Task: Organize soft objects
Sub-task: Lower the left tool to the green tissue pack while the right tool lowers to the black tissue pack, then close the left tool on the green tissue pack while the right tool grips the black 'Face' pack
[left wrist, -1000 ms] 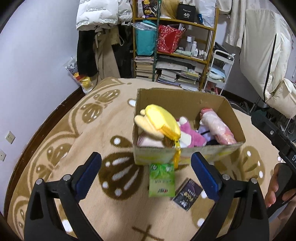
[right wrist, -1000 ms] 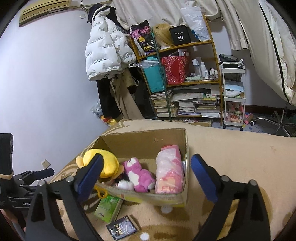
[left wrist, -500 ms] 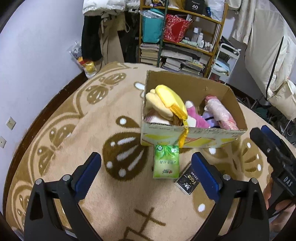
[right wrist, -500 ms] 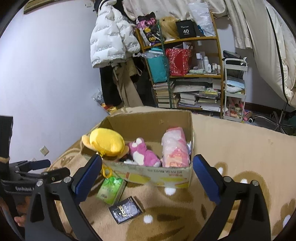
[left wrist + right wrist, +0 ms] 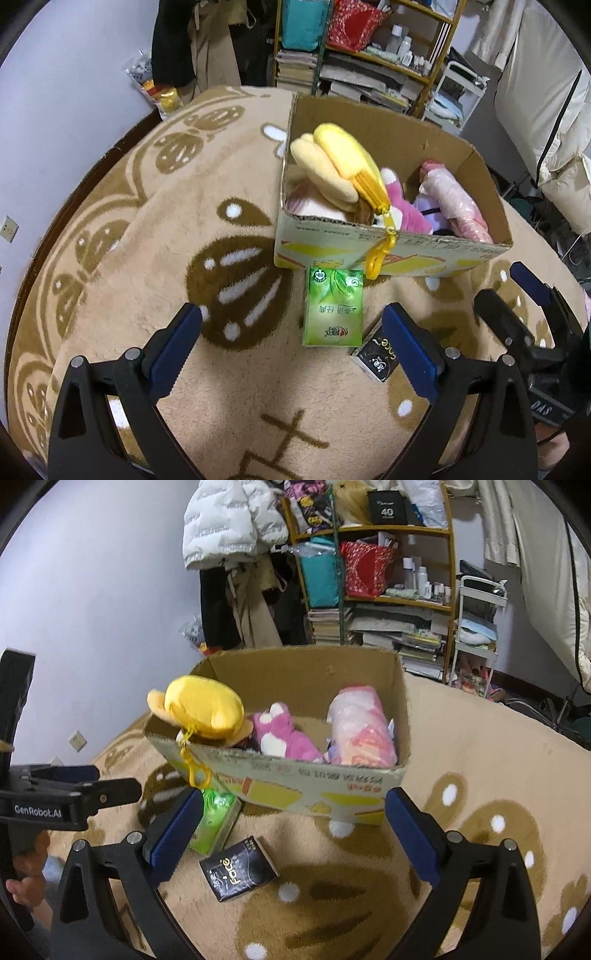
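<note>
A cardboard box (image 5: 373,254) (image 5: 306,786) stands on the patterned carpet. It holds a yellow plush (image 5: 343,162) (image 5: 203,709), a pink plush (image 5: 402,214) (image 5: 284,734) and a pink wrapped bundle (image 5: 454,203) (image 5: 362,727). A green tissue pack (image 5: 332,306) (image 5: 214,819) and a black pack (image 5: 376,354) (image 5: 238,867) lie on the carpet in front of the box. My left gripper (image 5: 291,354) is open and empty, hovering just before the green pack. My right gripper (image 5: 295,834) is open and empty above the black pack.
A cluttered shelf (image 5: 376,572) with books and bags stands behind the box, with hanging coats (image 5: 229,528) to its left and a white trolley (image 5: 476,627) to its right. The other gripper shows at the right edge (image 5: 532,332) and at the left edge (image 5: 55,797).
Both grippers have come lower and closer to the box front and the two packs on the carpet. The objects have not moved.
</note>
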A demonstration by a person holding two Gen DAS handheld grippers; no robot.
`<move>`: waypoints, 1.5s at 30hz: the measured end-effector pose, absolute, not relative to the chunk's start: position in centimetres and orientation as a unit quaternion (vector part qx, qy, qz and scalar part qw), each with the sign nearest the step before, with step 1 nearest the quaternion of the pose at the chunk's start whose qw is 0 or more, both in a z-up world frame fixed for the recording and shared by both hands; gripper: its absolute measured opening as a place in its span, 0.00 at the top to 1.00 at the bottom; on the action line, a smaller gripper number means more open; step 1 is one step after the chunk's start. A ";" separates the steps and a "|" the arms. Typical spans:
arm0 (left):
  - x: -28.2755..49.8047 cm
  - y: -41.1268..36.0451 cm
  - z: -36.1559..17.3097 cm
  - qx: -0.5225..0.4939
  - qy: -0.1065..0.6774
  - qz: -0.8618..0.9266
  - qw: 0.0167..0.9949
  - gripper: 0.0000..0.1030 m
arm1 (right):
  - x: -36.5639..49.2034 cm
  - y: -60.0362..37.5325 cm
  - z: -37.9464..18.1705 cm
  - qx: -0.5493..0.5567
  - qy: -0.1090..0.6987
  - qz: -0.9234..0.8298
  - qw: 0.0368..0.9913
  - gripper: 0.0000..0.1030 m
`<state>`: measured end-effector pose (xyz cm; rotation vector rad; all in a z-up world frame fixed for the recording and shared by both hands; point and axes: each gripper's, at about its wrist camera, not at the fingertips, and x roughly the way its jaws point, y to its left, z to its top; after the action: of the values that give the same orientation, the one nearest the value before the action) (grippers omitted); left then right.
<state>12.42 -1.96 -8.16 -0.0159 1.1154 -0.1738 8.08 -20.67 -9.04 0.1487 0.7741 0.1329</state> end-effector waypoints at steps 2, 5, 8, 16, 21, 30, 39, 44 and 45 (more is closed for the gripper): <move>12.8 -2.0 -8.8 -0.010 0.537 -0.082 0.840 0.06 | 8.2 -20.3 -9.4 0.068 0.383 0.069 0.919 0.00; 13.2 -2.2 -9.5 -0.009 0.545 -0.084 0.834 0.06 | 8.4 -19.8 -10.1 0.059 0.392 0.074 0.915 0.00; 13.7 -2.4 -10.2 -0.019 0.557 -0.095 0.825 0.06 | 8.6 -19.4 -10.6 0.055 0.398 0.075 0.913 0.00; 14.7 -3.3 -11.6 -0.015 0.573 -0.104 0.813 0.06 | 9.4 -18.7 -12.2 0.048 0.425 0.082 0.900 0.00; 15.2 -3.8 -12.4 -0.013 0.585 -0.113 0.803 0.06 | 9.8 -18.1 -13.0 0.045 0.437 0.089 0.894 0.00; 16.1 -5.0 -14.3 -0.009 0.609 -0.128 0.783 0.06 | 10.2 -17.0 -14.4 0.037 0.456 0.108 0.883 0.00; 16.9 -5.3 -16.2 -0.008 0.633 -0.129 0.763 0.06 | 10.5 -15.7 -15.8 0.033 0.478 0.125 0.869 0.00; 17.6 -5.3 -17.0 -0.003 0.644 -0.123 0.755 0.06 | 10.6 -15.3 -16.7 0.032 0.494 0.132 0.859 0.00; 17.7 -5.3 -17.1 -0.002 0.644 -0.122 0.755 0.06 | 10.8 -15.3 -16.9 0.033 0.498 0.132 0.857 0.00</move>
<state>17.69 -5.35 -17.12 -0.0039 1.4056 -0.2671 10.77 -15.34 -16.92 0.0684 1.0458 0.2778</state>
